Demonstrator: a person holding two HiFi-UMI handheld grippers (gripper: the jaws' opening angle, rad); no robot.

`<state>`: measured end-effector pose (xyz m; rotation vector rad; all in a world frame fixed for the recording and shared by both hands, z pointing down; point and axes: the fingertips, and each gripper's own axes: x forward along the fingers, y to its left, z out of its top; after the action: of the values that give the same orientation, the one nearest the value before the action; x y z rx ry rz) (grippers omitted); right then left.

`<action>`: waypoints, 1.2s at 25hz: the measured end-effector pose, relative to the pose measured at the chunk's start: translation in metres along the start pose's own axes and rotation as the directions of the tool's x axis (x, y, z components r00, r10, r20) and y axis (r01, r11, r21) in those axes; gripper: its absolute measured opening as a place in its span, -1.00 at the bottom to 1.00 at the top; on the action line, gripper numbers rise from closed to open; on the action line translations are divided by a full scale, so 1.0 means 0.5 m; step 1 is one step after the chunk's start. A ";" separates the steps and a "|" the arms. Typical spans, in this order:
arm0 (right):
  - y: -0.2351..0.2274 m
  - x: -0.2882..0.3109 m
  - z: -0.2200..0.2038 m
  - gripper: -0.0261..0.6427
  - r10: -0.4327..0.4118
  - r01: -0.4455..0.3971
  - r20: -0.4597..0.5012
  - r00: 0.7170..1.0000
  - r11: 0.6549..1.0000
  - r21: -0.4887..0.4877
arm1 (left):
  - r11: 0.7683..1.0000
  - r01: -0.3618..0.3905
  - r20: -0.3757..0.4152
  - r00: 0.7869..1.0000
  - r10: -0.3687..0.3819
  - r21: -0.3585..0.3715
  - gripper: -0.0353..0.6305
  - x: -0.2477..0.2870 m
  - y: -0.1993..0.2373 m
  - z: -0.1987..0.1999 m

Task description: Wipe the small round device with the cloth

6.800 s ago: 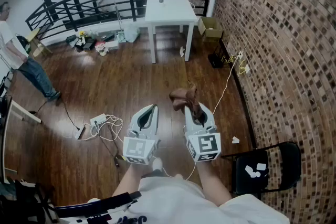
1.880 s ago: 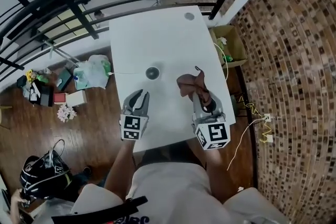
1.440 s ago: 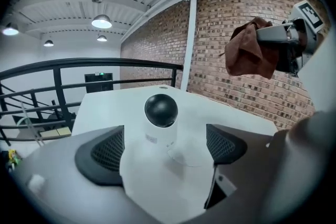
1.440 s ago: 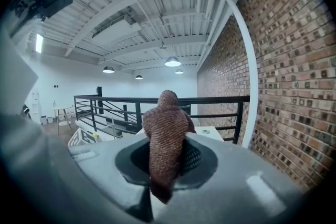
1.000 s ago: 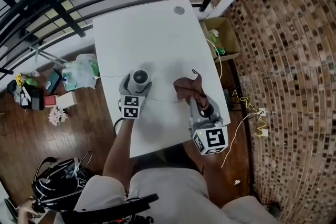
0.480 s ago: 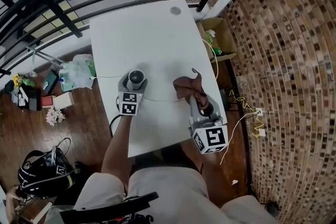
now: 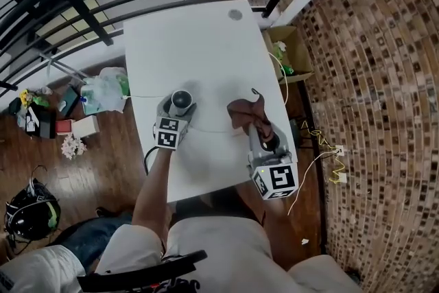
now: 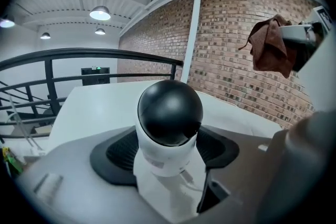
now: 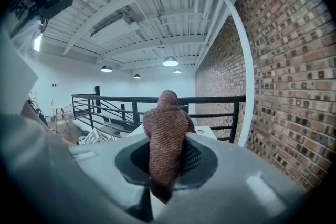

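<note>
Since the head view of about two seconds back, the left gripper (image 7: 178,108) has been brought forward from the near part of the table to the small round device (image 8: 169,113), a white plastic body under a glossy black dome. The device then stood free ahead of the gripper. The jaws have just been closing, with the device between them. The right gripper (image 9: 165,162) has been kept where it was.

Both tools are held over the near half of the white rectangular table (image 7: 206,38), presumably so that the work is done close to the body. The left gripper is clenched on the device. Its black pads are pressed against the white body on either side, below the dome, so the dome is left bare. This is judged to be a steadying hold for the wiping. Whether the device rests on the table or is slightly raised cannot be told.

The right gripper is held apart, to the right, with its jaws clamped on the cloth (image 9: 166,126), a rust-brown knitted piece. The cloth is bunched so that a loose wad stands out past the jaws as a wiping face. It is not touching the device, so wiping is judged not yet begun.

A thin white cable (image 7: 140,97) is led from the device towards the table's left edge.
</note>
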<state>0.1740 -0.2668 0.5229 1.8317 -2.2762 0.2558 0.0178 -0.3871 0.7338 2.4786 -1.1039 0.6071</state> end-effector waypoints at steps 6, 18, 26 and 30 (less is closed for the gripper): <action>-0.001 0.000 0.005 -0.83 0.009 -0.009 0.011 1.000 1.000 0.013 | 0.993 0.100 0.049 0.994 -0.096 -0.068 0.21 -0.046 -0.029 0.027; 0.066 0.002 0.063 -0.83 0.337 -0.337 0.040 0.940 0.941 -0.014 | 0.908 0.403 0.171 0.909 -0.381 -0.119 0.21 -0.220 -0.131 0.138; 0.253 -0.042 0.163 -0.83 0.732 -0.722 -0.030 0.681 0.663 -0.198 | 0.853 0.514 0.178 0.851 -0.495 -0.087 0.21 -0.324 -0.192 0.205; 0.309 -0.041 0.179 -0.83 0.783 -0.773 -0.066 0.618 0.590 -0.232 | 0.815 0.577 0.209 0.804 -0.556 -0.054 0.21 -0.369 -0.231 0.241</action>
<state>0.0228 -0.2381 0.4304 0.6052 -2.8514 0.0501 0.0231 -0.2603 0.5199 2.6088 -0.3734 0.1271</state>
